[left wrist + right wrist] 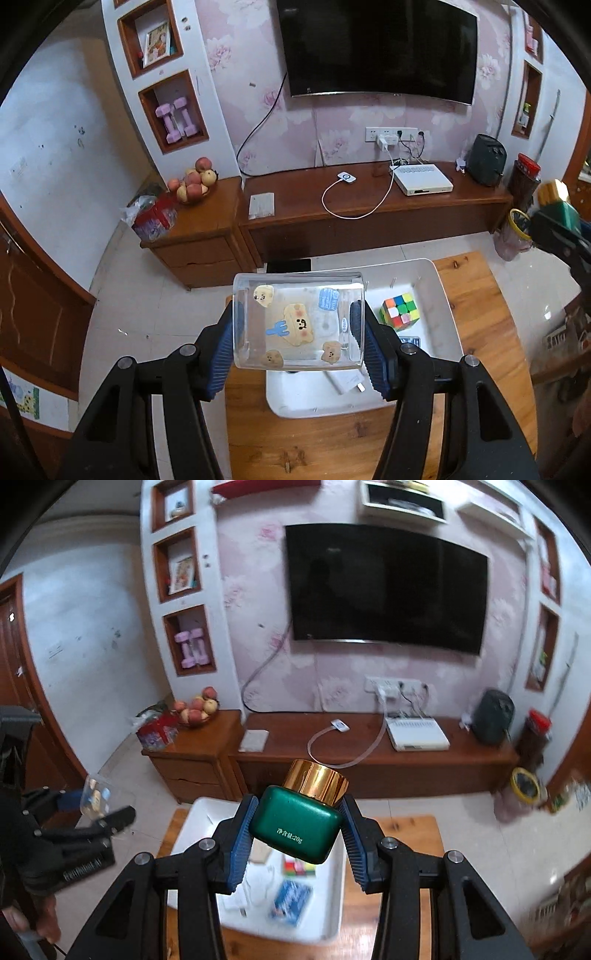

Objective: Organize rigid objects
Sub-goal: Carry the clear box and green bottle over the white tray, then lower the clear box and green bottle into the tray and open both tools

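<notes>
My left gripper [298, 325] is shut on a clear plastic box with cartoon stickers [298, 321] and holds it in the air above the near left part of a white tray [441, 295]. The tray sits on a small wooden table [476, 332] and holds a Rubik's cube [400, 310], a white charger [349, 382] and a blue card pack [290, 902]. My right gripper [297, 827] is shut on a green jar with a gold cap [299, 821], held above the tray [332, 904]. The left gripper with its box [94, 801] shows at the left of the right wrist view.
A long wooden TV bench [369, 206] stands against the far wall with a white set-top box [423, 179] and a cable on it. A side cabinet [195, 236] carries a fruit bowl [192, 182]. A TV [380, 48] hangs above. Tiled floor surrounds the table.
</notes>
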Motion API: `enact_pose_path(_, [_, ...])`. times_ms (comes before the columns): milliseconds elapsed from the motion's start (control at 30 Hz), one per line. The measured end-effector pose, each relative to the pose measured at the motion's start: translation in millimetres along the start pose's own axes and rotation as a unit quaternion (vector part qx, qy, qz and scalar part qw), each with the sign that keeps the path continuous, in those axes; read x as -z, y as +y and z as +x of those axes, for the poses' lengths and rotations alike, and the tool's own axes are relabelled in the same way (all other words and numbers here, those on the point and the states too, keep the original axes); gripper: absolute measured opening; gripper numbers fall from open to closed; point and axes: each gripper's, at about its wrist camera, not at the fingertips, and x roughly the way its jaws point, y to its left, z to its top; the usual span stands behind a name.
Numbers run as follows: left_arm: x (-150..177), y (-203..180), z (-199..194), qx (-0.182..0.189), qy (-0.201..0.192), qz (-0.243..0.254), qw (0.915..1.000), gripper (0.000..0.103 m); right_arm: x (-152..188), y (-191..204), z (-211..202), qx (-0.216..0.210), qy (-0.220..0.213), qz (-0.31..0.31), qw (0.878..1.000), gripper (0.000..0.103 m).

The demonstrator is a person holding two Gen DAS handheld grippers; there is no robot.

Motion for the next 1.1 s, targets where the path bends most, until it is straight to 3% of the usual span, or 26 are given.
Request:
enact_pose_path(200, [11, -4, 59, 0.013, 0.067, -0.025, 0.9974, 0.064, -14, 14, 81, -0.048, 0.056, 0.000, 0.997, 0.045])
enact_pose_path(300, [28, -3, 106, 0.013, 0.118, -0.049, 0.9917, 0.064, -3, 15, 138, -0.065, 0.111, 0.008, 0.992, 0.045])
enact_pose_path(500, [59, -6, 170, 0.007, 0.184, -0.071, 0.9804, 0.064, 38, 18, 230, -0.091, 0.212, 0.034, 0.972, 0.045])
enact_pose_path(700, [81, -12, 206, 0.000, 0.224, -0.075, 0.9716, 0.064, 67, 32, 273, -0.102, 0.266, 0.021, 0.958, 0.045])
enact_pose_path(967, [89, -13, 224, -0.005, 0.253, -0.077, 0.9645, 0.064, 83, 48, 301, -0.088, 0.303, -0.018, 0.949, 0.046])
enact_pose_path(1033, [89, -12, 224, -0.002, 0.253, -0.084, 0.9638, 0.065, 83, 47, 299, -0.090, 0.297, -0.023, 0.950, 0.056])
enact_pose_path(1100, [89, -11, 224, 0.007, 0.258, -0.091, 0.9619, 0.073, 81, 45, 292, -0.090, 0.285, -0.022, 0.954, 0.065])
